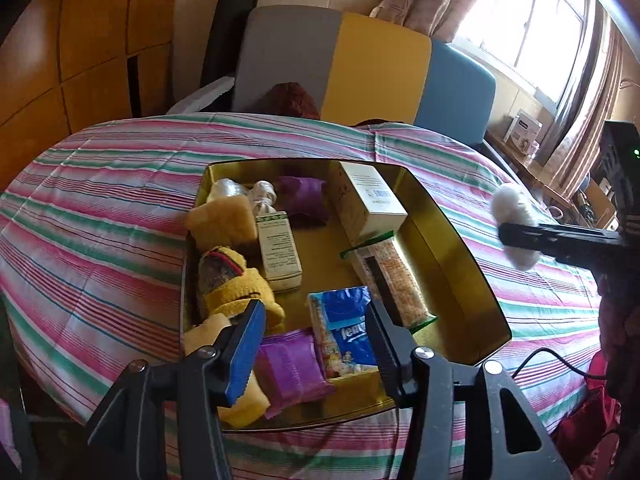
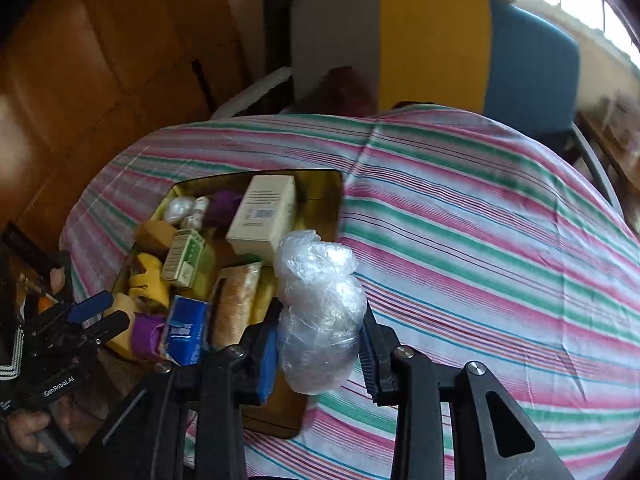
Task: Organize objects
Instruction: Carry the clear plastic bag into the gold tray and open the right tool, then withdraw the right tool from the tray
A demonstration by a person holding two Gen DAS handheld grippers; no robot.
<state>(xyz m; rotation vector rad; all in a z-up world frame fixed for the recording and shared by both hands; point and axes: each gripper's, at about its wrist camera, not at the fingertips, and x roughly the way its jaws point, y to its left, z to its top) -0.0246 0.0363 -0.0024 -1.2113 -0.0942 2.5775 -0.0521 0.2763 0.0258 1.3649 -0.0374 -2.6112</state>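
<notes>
- Striped bedsheet (image 1: 120,208) covers the surface; a gold tin tray (image 1: 452,240) sits on it, packed with boxes, packets and yellow cloth
- Left gripper (image 1: 316,340) hangs over the tray's near end, fingers apart and gripping nothing; the blue tissue pack (image 1: 344,320) lies between them below
- Right gripper (image 2: 320,340) is clamped on a crumpled clear plastic bag (image 2: 320,304), just beside the tray's right edge

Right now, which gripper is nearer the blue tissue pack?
Left. The left gripper hangs open right over the tissue pack in the tin; the right gripper is off beside the tin, holding a plastic bag.
</notes>
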